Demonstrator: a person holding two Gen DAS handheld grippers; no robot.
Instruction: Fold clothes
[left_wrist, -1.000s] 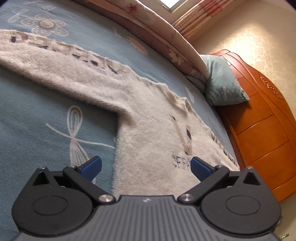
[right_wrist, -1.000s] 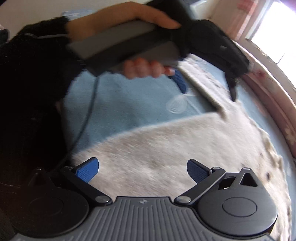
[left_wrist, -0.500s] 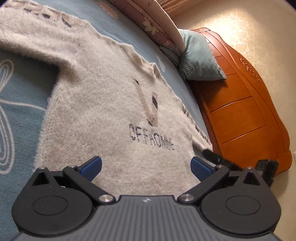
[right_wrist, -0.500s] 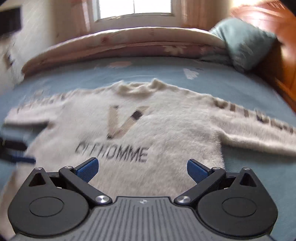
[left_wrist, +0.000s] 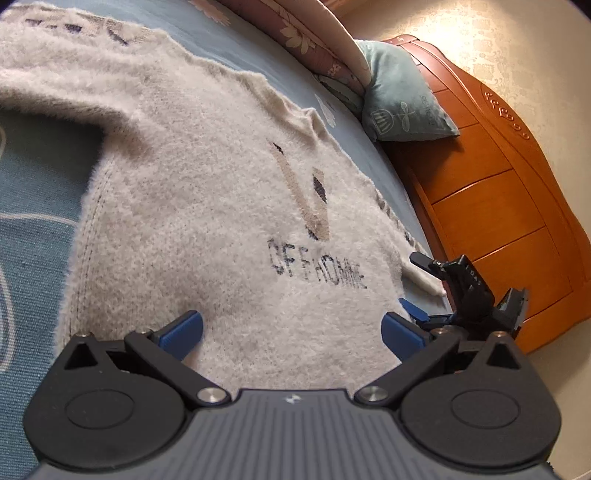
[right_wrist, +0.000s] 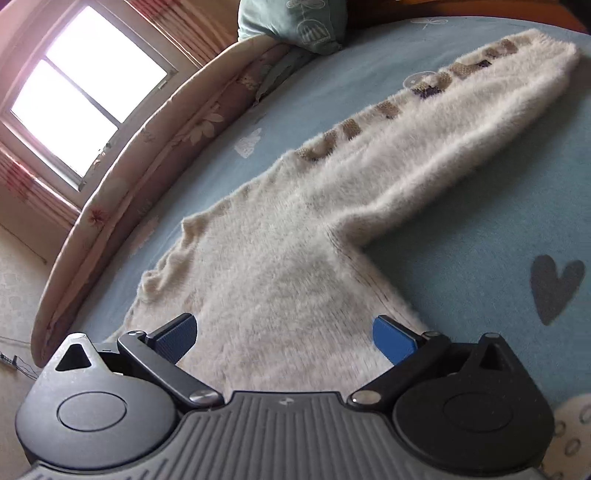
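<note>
A fluffy cream sweater (left_wrist: 207, 206) lay flat, front up, on the blue bedspread (right_wrist: 461, 236), one sleeve (right_wrist: 443, 136) stretched out toward the teal pillow (left_wrist: 402, 99); the left gripper (left_wrist: 291, 330) hovered over the hem with its fingers (left_wrist: 183, 328) spread wide, holding nothing; the right gripper (right_wrist: 286, 334) sat likewise open over the sweater's side below the armpit; it appeared low at the sweater's far edge in the left view, probably just above the fabric.
</note>
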